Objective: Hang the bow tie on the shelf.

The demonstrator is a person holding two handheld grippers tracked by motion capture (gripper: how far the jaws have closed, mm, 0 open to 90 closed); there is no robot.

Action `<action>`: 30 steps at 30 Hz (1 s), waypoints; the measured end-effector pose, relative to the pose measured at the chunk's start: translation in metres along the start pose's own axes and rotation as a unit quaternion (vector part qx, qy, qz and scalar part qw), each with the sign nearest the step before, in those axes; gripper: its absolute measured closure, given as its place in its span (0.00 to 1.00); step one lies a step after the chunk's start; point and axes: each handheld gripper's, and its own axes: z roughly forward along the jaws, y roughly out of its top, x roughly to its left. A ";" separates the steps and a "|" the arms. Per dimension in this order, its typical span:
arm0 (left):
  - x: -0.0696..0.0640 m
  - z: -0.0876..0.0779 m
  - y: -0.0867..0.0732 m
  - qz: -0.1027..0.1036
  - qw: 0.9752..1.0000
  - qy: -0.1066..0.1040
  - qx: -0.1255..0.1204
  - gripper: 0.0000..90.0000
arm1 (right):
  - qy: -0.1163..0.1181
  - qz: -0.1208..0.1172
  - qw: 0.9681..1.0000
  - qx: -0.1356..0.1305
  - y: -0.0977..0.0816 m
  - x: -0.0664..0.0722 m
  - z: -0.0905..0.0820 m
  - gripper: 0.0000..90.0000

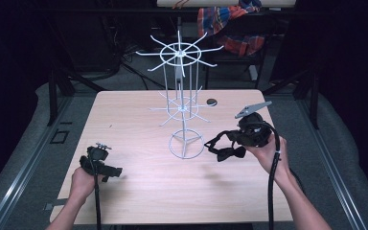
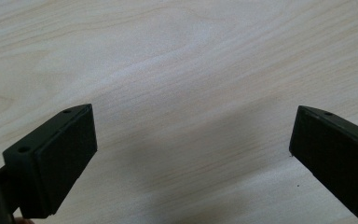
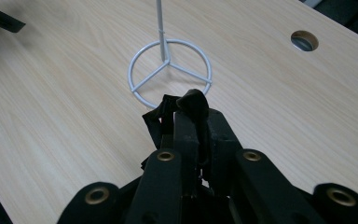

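Bow tie (image 1: pixel 226 152) w/ strap, clamped in right tool (image 3: pixel 193 116), hanging just right of wire rack (image 1: pixel 186 143) base. Looks soft, light, floppy; best taken by strap. Rack's spokes could snag it. Left tool (image 2: pixel 191 149) spread wide, nothing in it, low over bench (image 1: pixel 139 120), well left of rack.

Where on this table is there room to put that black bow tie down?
Bare wood runs along the table's left side, from the left gripper to the far edge, and along the near edge. It's crowded mid-table, around the wire rack and under the right gripper.
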 end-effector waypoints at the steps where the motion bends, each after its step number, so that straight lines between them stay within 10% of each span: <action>1: 0.000 0.000 0.000 0.000 1.000 0.000 0.000 0.01 | 0.001 -0.002 1.000 -0.003 0.001 0.001 0.000 0.94; 30: 0.001 -0.001 -0.001 0.000 1.000 -0.001 0.000 0.01 | 0.024 -0.038 0.998 -0.038 0.031 0.021 -0.014 0.94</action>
